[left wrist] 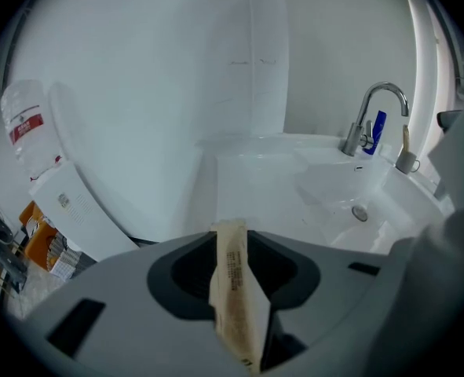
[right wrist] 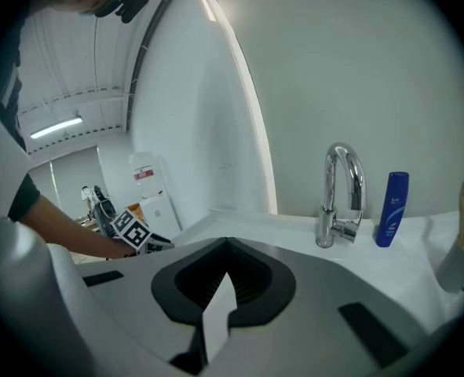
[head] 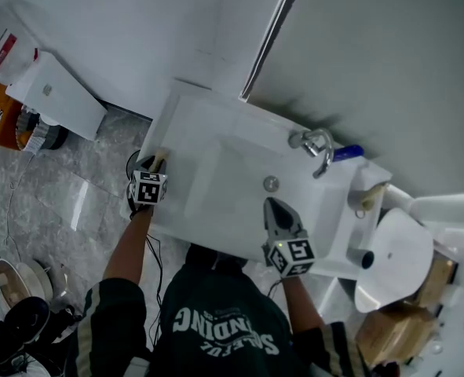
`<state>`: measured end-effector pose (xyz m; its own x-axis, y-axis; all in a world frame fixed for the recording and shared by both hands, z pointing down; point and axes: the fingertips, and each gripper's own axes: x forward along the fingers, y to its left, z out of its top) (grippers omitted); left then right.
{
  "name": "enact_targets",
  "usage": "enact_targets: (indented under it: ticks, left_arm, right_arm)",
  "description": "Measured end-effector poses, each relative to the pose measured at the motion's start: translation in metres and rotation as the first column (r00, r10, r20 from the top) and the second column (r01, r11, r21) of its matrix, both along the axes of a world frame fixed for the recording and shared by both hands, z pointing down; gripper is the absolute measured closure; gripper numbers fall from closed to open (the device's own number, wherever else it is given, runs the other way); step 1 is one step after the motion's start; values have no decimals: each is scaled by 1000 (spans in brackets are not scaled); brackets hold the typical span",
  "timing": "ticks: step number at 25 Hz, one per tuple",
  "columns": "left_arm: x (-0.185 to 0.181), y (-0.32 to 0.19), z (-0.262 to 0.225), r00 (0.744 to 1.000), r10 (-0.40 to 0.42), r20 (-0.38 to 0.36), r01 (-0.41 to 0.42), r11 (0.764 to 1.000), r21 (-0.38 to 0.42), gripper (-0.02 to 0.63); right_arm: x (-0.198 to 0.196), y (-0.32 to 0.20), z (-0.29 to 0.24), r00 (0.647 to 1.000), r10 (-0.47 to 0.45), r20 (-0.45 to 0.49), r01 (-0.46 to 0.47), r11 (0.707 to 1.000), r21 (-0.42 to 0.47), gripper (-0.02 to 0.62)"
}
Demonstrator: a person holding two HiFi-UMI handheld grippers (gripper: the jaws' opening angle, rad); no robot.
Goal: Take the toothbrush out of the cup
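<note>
A grey cup [head: 363,199] stands on the white sink counter [head: 186,108] at the right of the basin, with a beige toothbrush handle [head: 377,188] sticking out of it. It also shows in the left gripper view as the cup [left wrist: 407,162] and at the right gripper view's edge as the cup [right wrist: 458,267]. My left gripper [head: 155,168] is low over the counter's left edge, shut on a beige printed paper packet [left wrist: 232,289]. My right gripper [head: 272,205] hovers over the basin's front rim, well left of the cup, jaws together with nothing between them [right wrist: 220,289].
A chrome faucet [head: 316,144] and a blue bottle [head: 347,153] stand behind the basin, whose drain [head: 271,183] lies ahead of the right gripper. A white cabinet [head: 55,93] stands on the marble floor at left. A white toilet lid [head: 395,258] and cardboard boxes [head: 392,332] are at right.
</note>
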<state>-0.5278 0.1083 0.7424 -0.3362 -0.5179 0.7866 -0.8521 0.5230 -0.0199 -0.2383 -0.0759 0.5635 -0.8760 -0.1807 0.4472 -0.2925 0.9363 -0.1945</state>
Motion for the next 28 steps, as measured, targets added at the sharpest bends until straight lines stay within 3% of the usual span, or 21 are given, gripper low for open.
enact_targets:
  ticks: [5,12,18,23,28]
  left_arm:
    - [4,0,-28,999,2,46,-4,999,46,502]
    - [27,-12,-94,995,-24,94,4,977,211,502]
    - [63,-39,-146,985,31,167,-79,953,293,505]
    - [103,-66,-178,975,82,208,-151,926,345,607]
    - [153,-95,-205,961,150,233,-234,891,390,607]
  right_arm:
    - [4,1,-4,1000,-3,17,3,1000,2,600]
    - [12,-3,-22,998,-11,63,9,999,32,600]
    - [31,-9,-49,993,6,122,-14,998,62,600]
    - [63,-22,-62,986,49,156,-62,995,75,600]
    - [100,-41,-72,978,102,182,-120,989,90,600]
